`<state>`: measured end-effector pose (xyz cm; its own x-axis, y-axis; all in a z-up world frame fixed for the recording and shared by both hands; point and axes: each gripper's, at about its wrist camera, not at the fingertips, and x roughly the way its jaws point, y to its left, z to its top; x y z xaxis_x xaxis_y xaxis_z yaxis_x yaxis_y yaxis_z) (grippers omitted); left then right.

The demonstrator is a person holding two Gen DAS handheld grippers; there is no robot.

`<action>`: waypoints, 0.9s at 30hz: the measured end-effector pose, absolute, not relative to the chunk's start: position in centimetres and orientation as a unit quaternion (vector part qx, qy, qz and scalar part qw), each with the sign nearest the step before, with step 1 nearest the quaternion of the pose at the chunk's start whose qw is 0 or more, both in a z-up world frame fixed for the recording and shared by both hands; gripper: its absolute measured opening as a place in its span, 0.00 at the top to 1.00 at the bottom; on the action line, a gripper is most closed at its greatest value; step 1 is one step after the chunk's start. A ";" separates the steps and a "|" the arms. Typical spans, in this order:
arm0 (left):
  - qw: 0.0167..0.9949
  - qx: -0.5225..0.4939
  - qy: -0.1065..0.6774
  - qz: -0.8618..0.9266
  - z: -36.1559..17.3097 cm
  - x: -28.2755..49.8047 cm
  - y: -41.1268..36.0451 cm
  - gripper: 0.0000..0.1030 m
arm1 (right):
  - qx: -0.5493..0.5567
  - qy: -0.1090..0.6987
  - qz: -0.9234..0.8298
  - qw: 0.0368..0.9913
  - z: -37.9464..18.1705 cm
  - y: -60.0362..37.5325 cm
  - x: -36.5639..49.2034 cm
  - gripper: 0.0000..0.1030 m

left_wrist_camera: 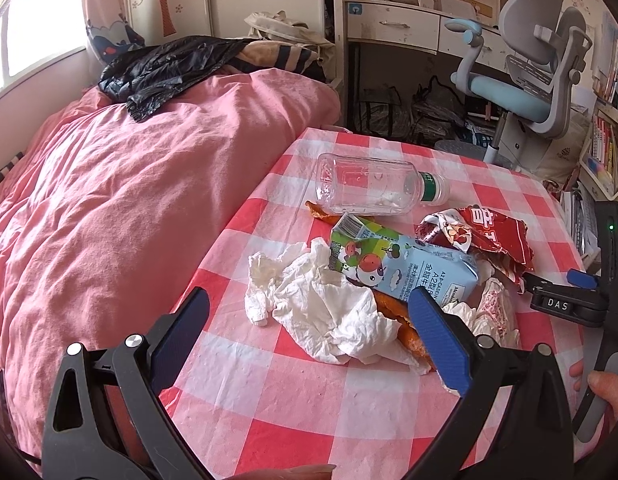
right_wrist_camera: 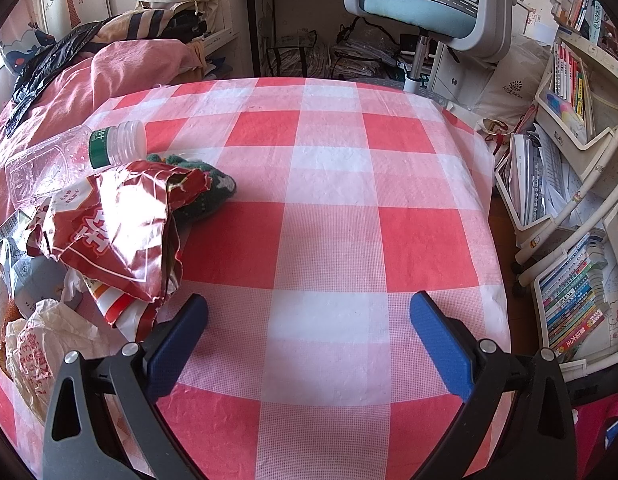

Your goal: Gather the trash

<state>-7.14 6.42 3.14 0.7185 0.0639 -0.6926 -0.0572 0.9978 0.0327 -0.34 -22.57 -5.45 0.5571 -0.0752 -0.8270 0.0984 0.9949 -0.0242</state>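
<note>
A: Left claw (left_wrist_camera: 309, 320) is spread wide and empty; the crumpled tissue (left_wrist_camera: 321, 312) lies just ahead between its fingers, long axis crosswise.

B: And the right claw (right_wrist_camera: 309, 326)?

A: Also apart, over bare surface (right_wrist_camera: 329, 240); the red wrapper (right_wrist_camera: 117, 232) lies to its left, further from it.

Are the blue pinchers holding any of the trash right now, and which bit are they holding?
No. Both are open and empty. The left gripper hovers over the crumpled tissue; the right gripper is over bare checkered tablecloth.
</note>
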 end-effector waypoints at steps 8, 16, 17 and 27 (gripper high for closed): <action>0.924 -0.005 0.381 0.020 2.9 -6.8 6.6 0.07 | 0.006 0.478 -0.032 0.878 -5.4 -22.4 -0.4 0.06; 0.917 -0.010 0.398 0.011 2.1 -6.4 7.2 0.07 | -0.008 0.507 0.033 0.861 -5.0 -23.2 -2.5 0.06; 0.919 -0.006 0.395 0.013 2.1 -6.4 7.3 0.07 | 0.005 0.508 0.044 0.860 -4.8 -23.6 -3.0 0.06; 0.911 -0.033 0.408 0.044 3.3 -6.2 12.7 0.07 | 0.082 0.462 0.164 0.868 -1.5 -22.8 -6.1 0.07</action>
<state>-6.16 12.73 3.33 0.6637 0.0533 -0.7461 -0.1078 0.9939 -0.0249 -6.08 -22.78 -1.49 0.5190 0.3596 -0.7755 -0.2084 0.9330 0.2932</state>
